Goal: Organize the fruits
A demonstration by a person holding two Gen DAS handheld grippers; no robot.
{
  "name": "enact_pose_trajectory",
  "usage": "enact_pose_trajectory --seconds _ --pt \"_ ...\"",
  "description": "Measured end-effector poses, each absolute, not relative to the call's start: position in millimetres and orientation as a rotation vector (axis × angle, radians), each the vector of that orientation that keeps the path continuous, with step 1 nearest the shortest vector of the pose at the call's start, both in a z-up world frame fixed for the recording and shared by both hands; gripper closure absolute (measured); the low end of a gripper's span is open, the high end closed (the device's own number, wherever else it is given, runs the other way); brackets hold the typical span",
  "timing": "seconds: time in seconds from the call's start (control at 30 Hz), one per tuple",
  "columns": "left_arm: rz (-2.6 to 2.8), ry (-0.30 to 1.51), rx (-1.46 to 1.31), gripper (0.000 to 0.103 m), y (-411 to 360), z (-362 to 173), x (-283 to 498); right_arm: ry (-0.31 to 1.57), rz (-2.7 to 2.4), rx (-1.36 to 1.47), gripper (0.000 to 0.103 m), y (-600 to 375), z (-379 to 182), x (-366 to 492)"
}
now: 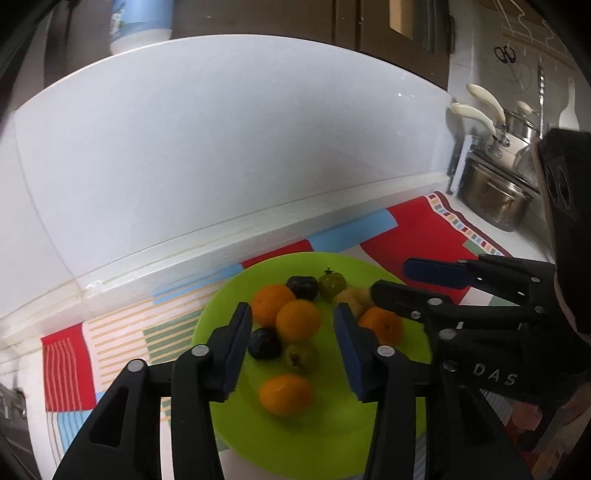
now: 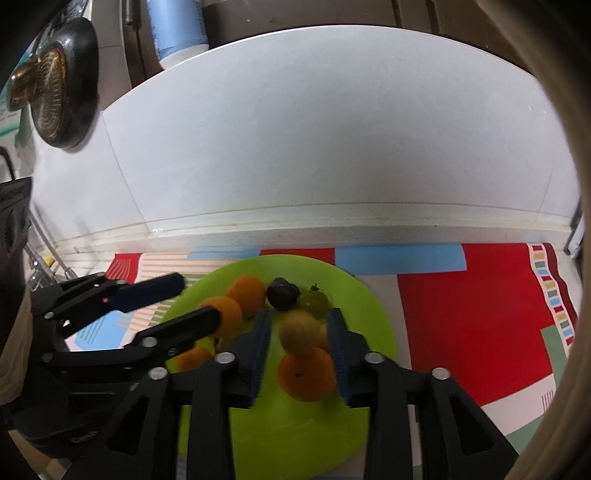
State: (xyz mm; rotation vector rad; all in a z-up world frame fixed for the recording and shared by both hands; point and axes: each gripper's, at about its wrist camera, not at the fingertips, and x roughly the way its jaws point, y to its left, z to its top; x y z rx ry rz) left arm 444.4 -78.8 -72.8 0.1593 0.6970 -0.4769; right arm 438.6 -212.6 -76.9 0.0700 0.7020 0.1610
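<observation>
A lime green plate point(image 1: 236, 295) point(image 2: 365, 306) on a patterned mat holds several fruits: oranges point(image 1: 297, 319), dark plums point(image 1: 302, 287), greenish fruits point(image 1: 331, 283) and a yellow-brown fruit point(image 2: 298, 332). My left gripper point(image 1: 292, 345) is open above the plate, its fingers either side of an orange, a plum point(image 1: 263, 343) and a green-brown fruit point(image 1: 300, 356). My right gripper point(image 2: 300, 350) is open, low over the plate, its fingers flanking the yellow-brown fruit and an orange point(image 2: 306, 374) without visibly gripping them. Each gripper shows in the other's view point(image 1: 399, 280) point(image 2: 195, 299).
The colourful mat point(image 2: 469, 314) covers the counter against a white tiled wall point(image 1: 221, 147). Steel pots point(image 1: 495, 195) and utensils with cream handles stand at the far right. A dark strainer point(image 2: 62, 81) hangs at the left. A blue-and-white container point(image 2: 177, 29) sits on the ledge above.
</observation>
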Motion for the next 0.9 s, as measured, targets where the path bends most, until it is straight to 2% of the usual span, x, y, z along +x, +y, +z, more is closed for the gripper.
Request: enact_pose_trajectory --seconds 0.2,0.47,0.57,0.7,0.8,0.9 --pt "-0.42 0.667 0.147 0.057 -67.5 -57.0 424.7 0.688 0.139 0.074 0.061 -215.2 -72.1 423.4" --pt "-0.357 0.61 0.123 0.05 -55.4 -27.8 379.8 0.631 0.101 0.064 0.061 -215.0 -48.3 377.7" --pt "-0.33 0.594 0.109 0.045 -50.1 -15.4 359.7 0.606 0.098 0.06 0.061 -213.4 -36.6 358.2" --pt "-0.267 0.562 0.103 0.032 -42.4 -0.8 333.9 0.572 0.107 0.062 0.061 -210.4 -23.4 334.2" --pt "-0.233 0.524 0.096 0.024 -35.3 7.6 312.1 0.558 0.108 0.062 0.047 -205.6 -15.7 314.4" --pt "-0.218 0.49 0.104 0.018 -28.2 11.9 290.2 0.537 0.092 0.069 0.046 -202.4 -11.1 295.8"
